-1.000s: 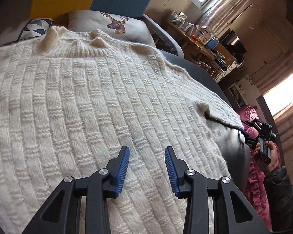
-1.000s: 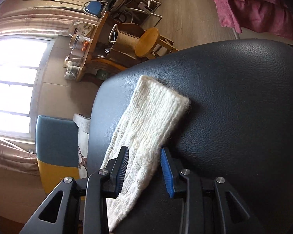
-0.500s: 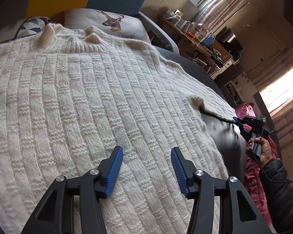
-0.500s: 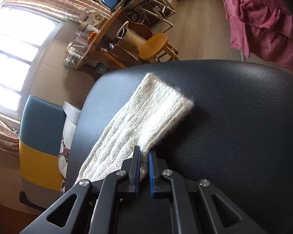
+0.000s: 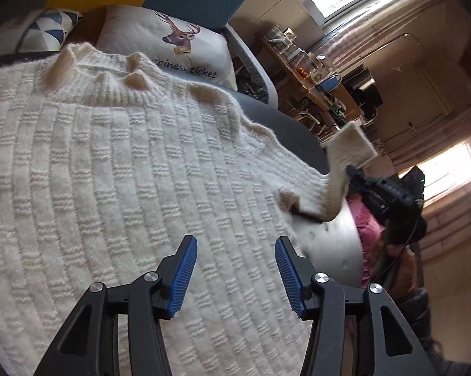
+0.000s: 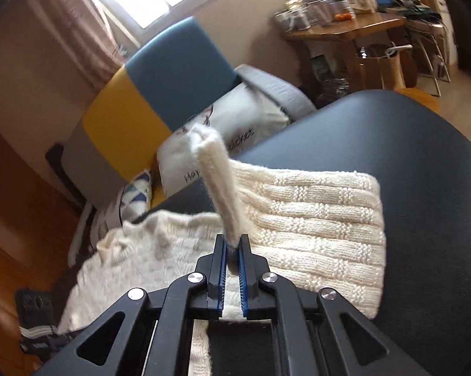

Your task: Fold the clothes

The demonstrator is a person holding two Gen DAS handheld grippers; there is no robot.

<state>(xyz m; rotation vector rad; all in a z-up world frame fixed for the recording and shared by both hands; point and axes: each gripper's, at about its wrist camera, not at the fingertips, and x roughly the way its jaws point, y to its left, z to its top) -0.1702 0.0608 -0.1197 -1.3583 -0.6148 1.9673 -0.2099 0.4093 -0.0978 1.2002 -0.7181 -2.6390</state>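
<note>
the right gripper [image 6: 231, 250] pinches the cream knitted sweater's [image 5: 116, 169] sleeve [image 6: 218, 175], raised for folding inward. the left gripper [image 5: 235, 269] hovers wide, empty, over the near body.

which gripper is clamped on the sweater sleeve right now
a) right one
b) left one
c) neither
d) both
a: the right gripper has its jaws shut on the sleeve, lifting its cuff end off the black seat, while the left gripper hovers open over the body of the sweater, holding nothing.
</note>
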